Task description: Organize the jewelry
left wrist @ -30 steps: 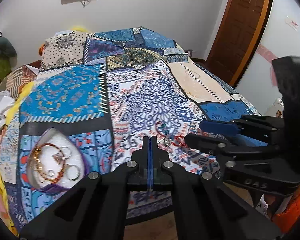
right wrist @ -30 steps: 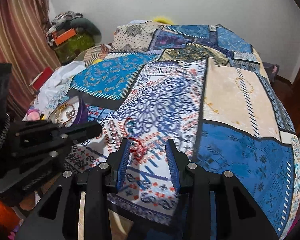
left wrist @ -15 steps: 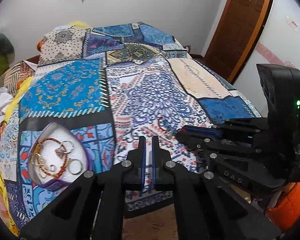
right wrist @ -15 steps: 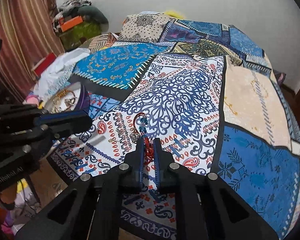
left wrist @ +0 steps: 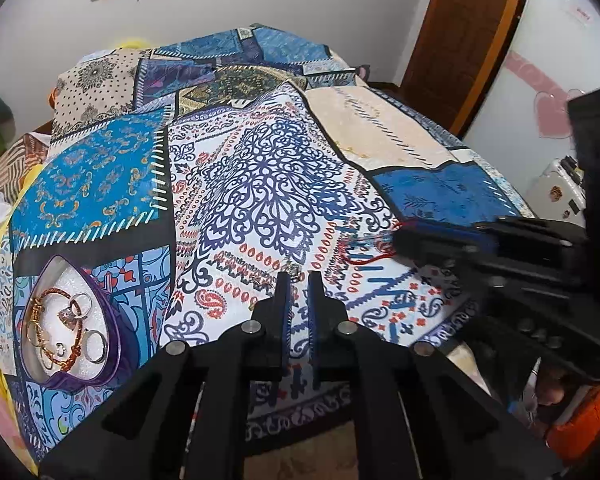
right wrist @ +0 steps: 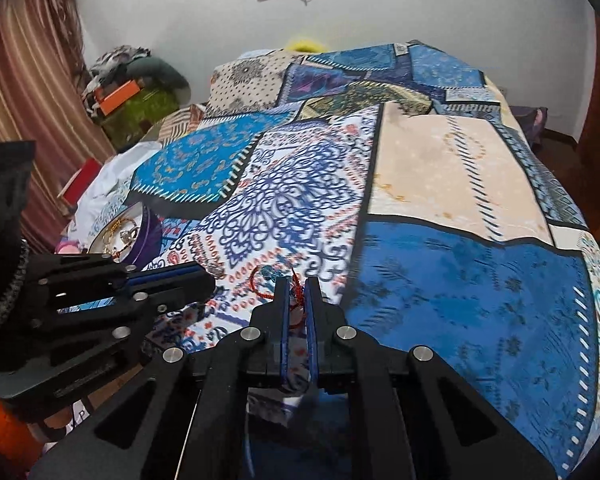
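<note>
- At the far left of the left wrist view, a purple heart-shaped box sits on the patchwork bedspread, white inside, holding gold bangles, rings and a red-and-gold bracelet.
- The same box shows in the right wrist view, beyond the other tool's body.
- The left gripper points steeply down at the near part of the bedspread, its two black fingers set side by side with a narrow slit between the blue pads. Its jaws are just starting to open, and nothing sits between them.
- Just ahead of its tips lies a small silver piece on the cloth; what kind of jewelry it is cannot be made out.
- To the right of that, the right gripper reaches in sideways from the right edge, tips low over the cloth.
- In its own view the right gripper also tilts steeply downward, jaws pressed together on a red cord bracelet.
- The bracelet's loop trails out leftward from the tips onto the bedspread, with the pinched part standing up between the pads.
- The left gripper lies just beside that loop, to its left.
</note>
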Available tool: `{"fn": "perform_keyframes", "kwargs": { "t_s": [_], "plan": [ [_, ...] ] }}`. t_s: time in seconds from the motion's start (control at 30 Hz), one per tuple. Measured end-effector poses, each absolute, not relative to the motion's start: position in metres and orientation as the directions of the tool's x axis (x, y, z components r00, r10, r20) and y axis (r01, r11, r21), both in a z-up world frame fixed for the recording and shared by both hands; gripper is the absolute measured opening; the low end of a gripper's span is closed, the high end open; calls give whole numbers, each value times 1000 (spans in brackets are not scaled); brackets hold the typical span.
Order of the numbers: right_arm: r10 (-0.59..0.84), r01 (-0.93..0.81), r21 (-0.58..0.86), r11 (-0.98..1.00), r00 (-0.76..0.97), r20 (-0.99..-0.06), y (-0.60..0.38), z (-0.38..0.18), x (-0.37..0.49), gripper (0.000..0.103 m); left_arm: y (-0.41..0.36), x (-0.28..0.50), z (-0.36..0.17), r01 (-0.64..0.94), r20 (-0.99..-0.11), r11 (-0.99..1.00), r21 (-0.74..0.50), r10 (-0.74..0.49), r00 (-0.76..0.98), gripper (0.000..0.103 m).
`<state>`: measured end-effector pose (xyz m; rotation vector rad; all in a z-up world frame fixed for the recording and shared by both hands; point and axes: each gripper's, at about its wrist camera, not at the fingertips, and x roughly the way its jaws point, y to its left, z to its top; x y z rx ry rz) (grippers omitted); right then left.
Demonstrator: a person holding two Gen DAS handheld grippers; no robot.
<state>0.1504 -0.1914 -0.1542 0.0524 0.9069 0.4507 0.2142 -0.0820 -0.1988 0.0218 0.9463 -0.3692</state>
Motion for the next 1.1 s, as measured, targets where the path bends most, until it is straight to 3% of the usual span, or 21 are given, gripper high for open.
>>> {"fn": "perform_keyframes", "kwargs": {
  "t_s": [0.63,1.1],
  "plan": [
    [420,-362,242,900,572,-705,-195,-136,144,7,-82,222,-197,288,-779,948,-137,-283,559,6],
    [442,-432,188,882,619,-649,-150,-90,135,7,-32,179,-143,237,-678,959,-154,-277,681,6]
  ]
}}
